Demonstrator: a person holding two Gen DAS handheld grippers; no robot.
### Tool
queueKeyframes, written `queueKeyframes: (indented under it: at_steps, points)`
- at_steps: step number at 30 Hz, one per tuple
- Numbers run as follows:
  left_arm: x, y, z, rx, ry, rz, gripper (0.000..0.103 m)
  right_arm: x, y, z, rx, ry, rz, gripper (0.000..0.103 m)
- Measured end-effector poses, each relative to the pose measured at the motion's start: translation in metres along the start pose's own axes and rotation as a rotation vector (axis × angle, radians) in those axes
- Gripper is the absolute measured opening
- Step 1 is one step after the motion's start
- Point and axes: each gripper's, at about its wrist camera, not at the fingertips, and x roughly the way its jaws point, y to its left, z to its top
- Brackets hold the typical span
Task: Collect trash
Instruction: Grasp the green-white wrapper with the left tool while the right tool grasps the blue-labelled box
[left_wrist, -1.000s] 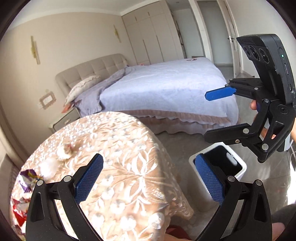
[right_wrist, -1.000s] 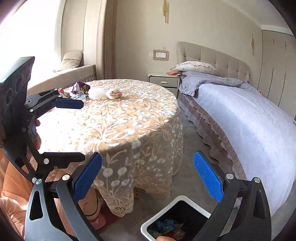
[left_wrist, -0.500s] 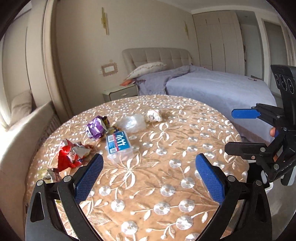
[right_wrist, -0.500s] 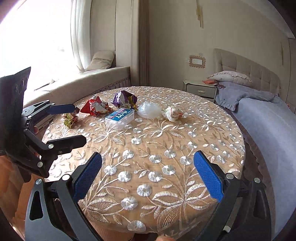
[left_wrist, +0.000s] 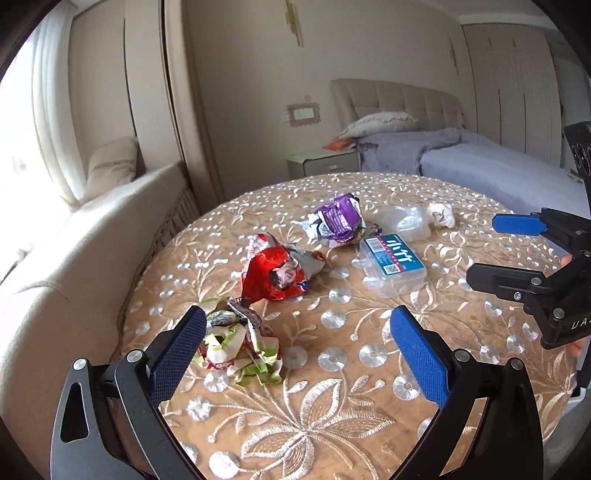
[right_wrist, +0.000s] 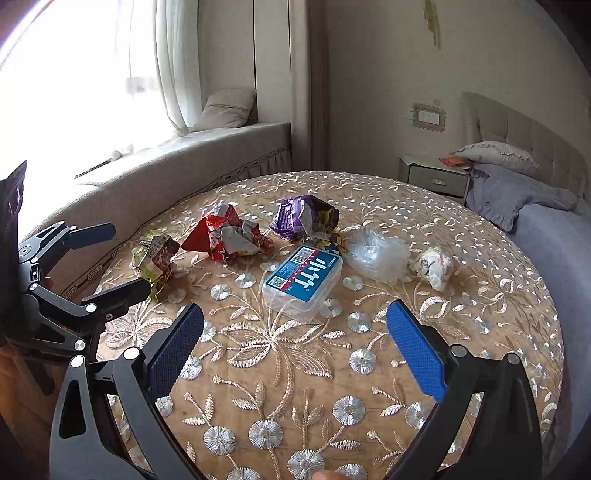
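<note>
Trash lies on a round table with an embroidered tan cloth (left_wrist: 332, 406) (right_wrist: 295, 369): a green crumpled wrapper (left_wrist: 236, 339) (right_wrist: 155, 254), a red one (left_wrist: 277, 273) (right_wrist: 227, 236), a purple one (left_wrist: 338, 219) (right_wrist: 303, 218), a clear plastic box with a blue label (left_wrist: 393, 264) (right_wrist: 303, 280), a clear crumpled bag (left_wrist: 406, 221) (right_wrist: 376, 253) and a white wad (left_wrist: 441, 216) (right_wrist: 434, 266). My left gripper (left_wrist: 299, 350) is open and empty, its left finger beside the green wrapper. My right gripper (right_wrist: 295, 347) is open and empty, just short of the box.
A cushioned window bench (right_wrist: 166, 166) curves behind the table on the left. A nightstand (left_wrist: 325, 164) (right_wrist: 434, 177) and a bed (left_wrist: 498, 173) (right_wrist: 535, 206) stand at the back right. Each gripper shows at the edge of the other's view.
Both grippers have swung from the floor bin beside the bed to the table and come closer to the trash. Both stay open.
</note>
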Motion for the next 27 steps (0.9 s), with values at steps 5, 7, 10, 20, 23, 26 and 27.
queueKeyframes:
  at_steps: [5, 7, 10, 20, 23, 26, 27]
  points:
    - [0.022, 0.021, -0.004, -0.023, 0.052, 0.033, 0.098, 0.028, 0.004, 0.011, 0.014, 0.043, -0.008, 0.099]
    - [0.034, 0.028, -0.007, -0.031, 0.081, 0.036, 0.098, 0.044, 0.007, 0.014, 0.008, 0.081, -0.04, 0.099]
    - [0.055, 0.04, -0.008, -0.045, 0.139, 0.033, 0.098, 0.071, 0.009, 0.016, 0.013, 0.144, -0.084, 0.099]
    - [0.095, 0.055, -0.009, -0.028, 0.261, -0.049, 0.067, 0.129, 0.006, 0.017, 0.057, 0.314, -0.139, 0.068]
    - [0.092, 0.047, -0.011, 0.03, 0.248, -0.022, 0.064, 0.128, 0.004, 0.015, 0.064, 0.324, -0.135, 0.067]
    - [0.082, 0.044, -0.012, 0.027, 0.229, 0.0, 0.062, 0.112, 0.006, 0.012, 0.052, 0.289, -0.129, 0.065]
    - [0.076, 0.042, -0.012, 0.03, 0.221, 0.004, 0.062, 0.105, 0.007, 0.011, 0.046, 0.277, -0.12, 0.065]
